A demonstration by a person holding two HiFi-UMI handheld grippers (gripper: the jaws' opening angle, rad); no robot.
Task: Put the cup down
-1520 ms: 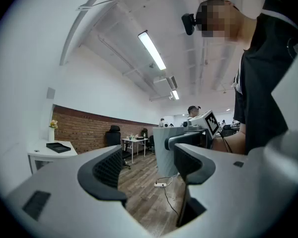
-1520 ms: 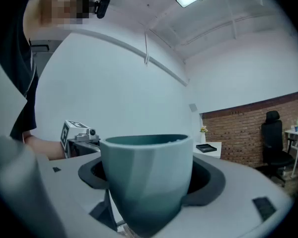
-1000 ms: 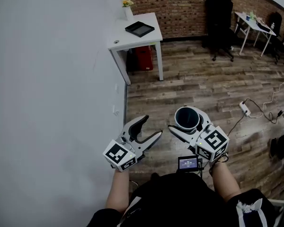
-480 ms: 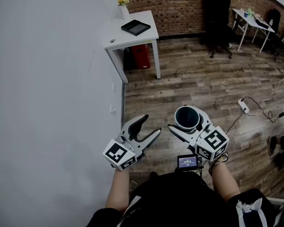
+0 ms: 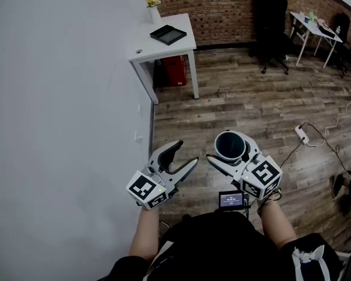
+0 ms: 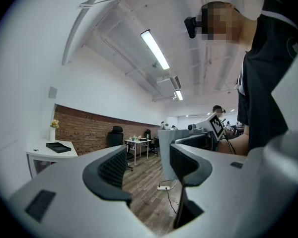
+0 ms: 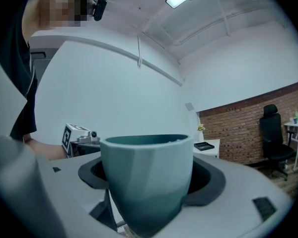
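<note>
A dark teal cup (image 5: 229, 146) stands upright between the jaws of my right gripper (image 5: 231, 152), held in the air above the wooden floor. In the right gripper view the cup (image 7: 146, 177) fills the middle, with both black pads pressed on its sides. My left gripper (image 5: 186, 154) hovers just to the left of it, close to the white wall. Its jaws stand open with nothing between them; in the left gripper view (image 6: 148, 167) only floor shows through the gap.
A white table (image 5: 181, 44) at the back left carries a black tray (image 5: 167, 34) and a small vase of flowers (image 5: 151, 3); a red box (image 5: 176, 71) sits under it. A black office chair (image 5: 271, 22), another white table (image 5: 313, 31) and a power strip (image 5: 301, 134) lie farther right.
The head view has shifted a little, so the room sits slightly differently in frame. Both grippers keep their places and the cup stays in the right one.
</note>
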